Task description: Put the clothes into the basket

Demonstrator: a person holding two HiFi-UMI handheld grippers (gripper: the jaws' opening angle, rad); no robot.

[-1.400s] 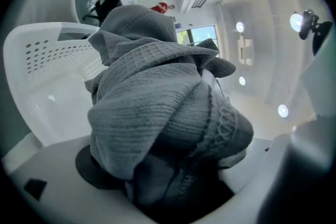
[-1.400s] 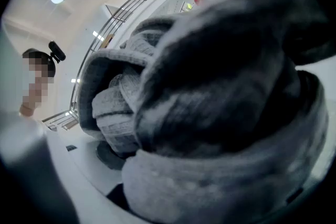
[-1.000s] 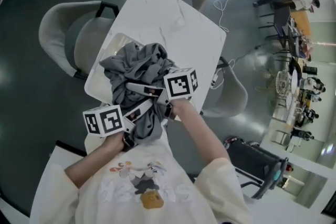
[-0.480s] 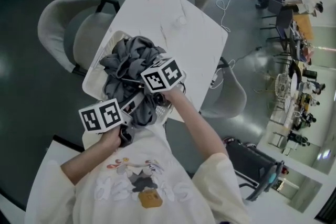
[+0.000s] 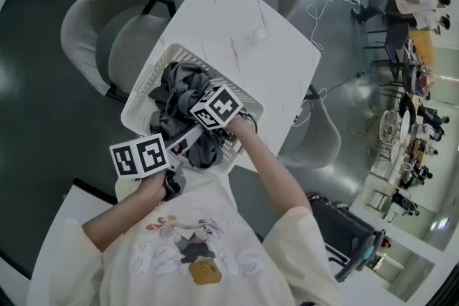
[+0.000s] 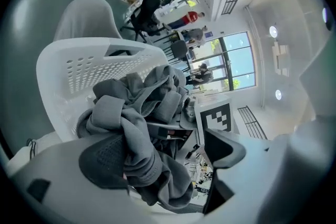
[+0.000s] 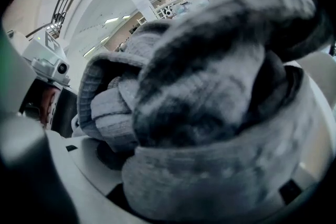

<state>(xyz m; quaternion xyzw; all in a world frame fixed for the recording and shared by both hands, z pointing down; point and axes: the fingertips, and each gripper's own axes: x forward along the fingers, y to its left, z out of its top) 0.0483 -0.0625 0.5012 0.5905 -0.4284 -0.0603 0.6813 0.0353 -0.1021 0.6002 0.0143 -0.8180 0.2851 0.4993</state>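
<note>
The right gripper (image 5: 204, 107) points steeply down into the clothes (image 5: 176, 91), its jaws closed on a thick grey fold that fills its own view. The left gripper (image 6: 168, 149) stands with jaws apart, cloth draped over one jaw only. The heap lies mostly inside the basket (image 5: 147, 82) at centre left of the head view, on the table (image 5: 265, 46). A tail trails toward the frame's lower centre, at the basket's near edge, nearest the left gripper. It probably needs tucking up and inward.
</note>
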